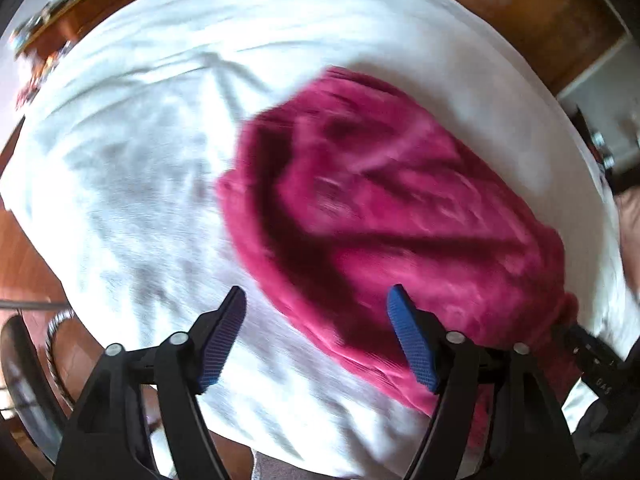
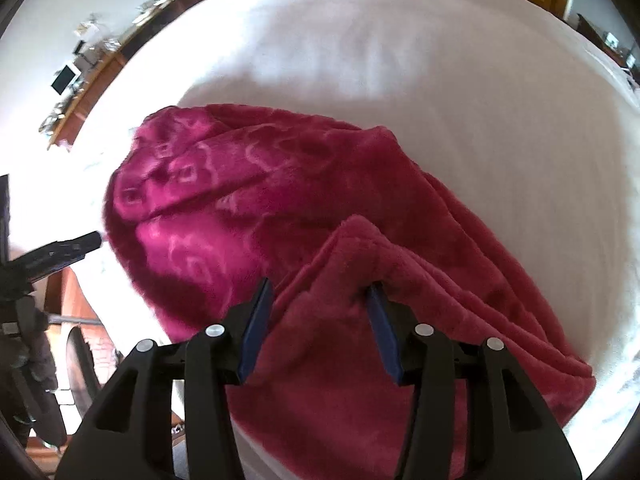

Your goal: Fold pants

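The pants [image 1: 380, 216] are magenta fleece with a paler embossed pattern, lying bunched on a white sheet [image 1: 140, 152]. In the left wrist view my left gripper [image 1: 316, 304] is open and empty, just above the pants' near left edge, its right finger over the fabric. In the right wrist view the pants [image 2: 248, 200] fill the middle. My right gripper [image 2: 320, 288] is open, with a raised fold of fabric [image 2: 352, 248] at its right fingertip [image 2: 374, 296]. The left gripper [image 2: 68, 252] shows at the left edge there.
The white sheet [image 2: 400, 60] covers a bed reaching far back and to the right. A wooden shelf with clutter [image 2: 92, 64] runs along the wall at back left. Wooden floor [image 1: 28, 256] and a sandal [image 1: 60, 340] lie off the bed's left edge.
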A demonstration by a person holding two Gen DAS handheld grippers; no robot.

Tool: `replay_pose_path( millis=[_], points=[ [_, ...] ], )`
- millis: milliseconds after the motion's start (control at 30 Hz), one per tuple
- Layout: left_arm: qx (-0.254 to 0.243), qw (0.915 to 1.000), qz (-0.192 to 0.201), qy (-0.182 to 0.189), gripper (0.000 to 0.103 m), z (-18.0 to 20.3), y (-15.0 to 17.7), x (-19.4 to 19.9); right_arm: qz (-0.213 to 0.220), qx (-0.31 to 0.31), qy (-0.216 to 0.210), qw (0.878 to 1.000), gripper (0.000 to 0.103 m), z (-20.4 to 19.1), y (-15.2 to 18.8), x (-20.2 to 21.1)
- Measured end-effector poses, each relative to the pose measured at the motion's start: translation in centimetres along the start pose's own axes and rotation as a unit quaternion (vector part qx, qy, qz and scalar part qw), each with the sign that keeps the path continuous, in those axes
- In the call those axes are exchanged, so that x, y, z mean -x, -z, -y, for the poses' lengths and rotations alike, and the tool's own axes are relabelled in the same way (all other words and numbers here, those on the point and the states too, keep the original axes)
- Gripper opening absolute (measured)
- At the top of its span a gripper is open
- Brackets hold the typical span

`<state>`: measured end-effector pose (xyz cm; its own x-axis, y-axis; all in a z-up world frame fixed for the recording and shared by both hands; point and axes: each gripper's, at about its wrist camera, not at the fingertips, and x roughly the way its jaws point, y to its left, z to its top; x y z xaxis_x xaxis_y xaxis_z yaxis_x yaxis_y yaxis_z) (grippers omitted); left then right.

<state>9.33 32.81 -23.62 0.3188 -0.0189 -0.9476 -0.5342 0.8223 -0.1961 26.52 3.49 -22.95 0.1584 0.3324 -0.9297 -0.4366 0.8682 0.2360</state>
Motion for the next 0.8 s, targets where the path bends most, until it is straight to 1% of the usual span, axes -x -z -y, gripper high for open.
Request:
replay_pose_path(
  millis=[67,133,233,300,367,467,633,800],
  points=[
    [0.018,0.9998,0.0,0.004,0.08,-2.2,-1.1,-0.5,-0.007,-0.011,0.014,1.0,0.053,0.3,-0.5,-1.0],
    [0.023,0.9997,-0.007,0.0,0.08,-3.7,-2.2,-1.3,-0.014,-0.017,0.028,0.999,0.054,0.6,-0.7,-2.0],
    [0.03,0.9994,-0.016,0.011,0.082,-5.8,-3.7,-2.3,-0.023,-0.025,0.047,0.998,0.054,0.7,-1.1,-3.2],
    [0.038,0.9987,-0.023,0.024,0.084,-6.4,-4.5,-3.1,-0.028,-0.029,0.058,0.998,0.055,0.7,-1.3,-3.8],
    [0.048,0.9978,-0.031,0.033,0.085,-7.2,-5.3,-4.2,-0.032,-0.032,0.063,0.997,0.059,0.7,-1.5,-4.4],
    [0.062,0.9958,-0.049,0.046,0.085,-8.4,-6.5,-6.1,-0.036,-0.033,0.073,0.996,0.062,0.5,-1.7,-4.9],
    [0.075,0.9914,-0.072,0.079,0.085,-9.7,-8.2,-8.7,-0.035,-0.039,0.086,0.995,0.063,0.2,-1.9,-5.1],
    [0.084,0.9861,-0.092,0.11,0.085,-10.3,-9.0,-10.7,-0.034,-0.045,0.096,0.994,0.063,-0.3,-2.0,-4.9]
  ],
)
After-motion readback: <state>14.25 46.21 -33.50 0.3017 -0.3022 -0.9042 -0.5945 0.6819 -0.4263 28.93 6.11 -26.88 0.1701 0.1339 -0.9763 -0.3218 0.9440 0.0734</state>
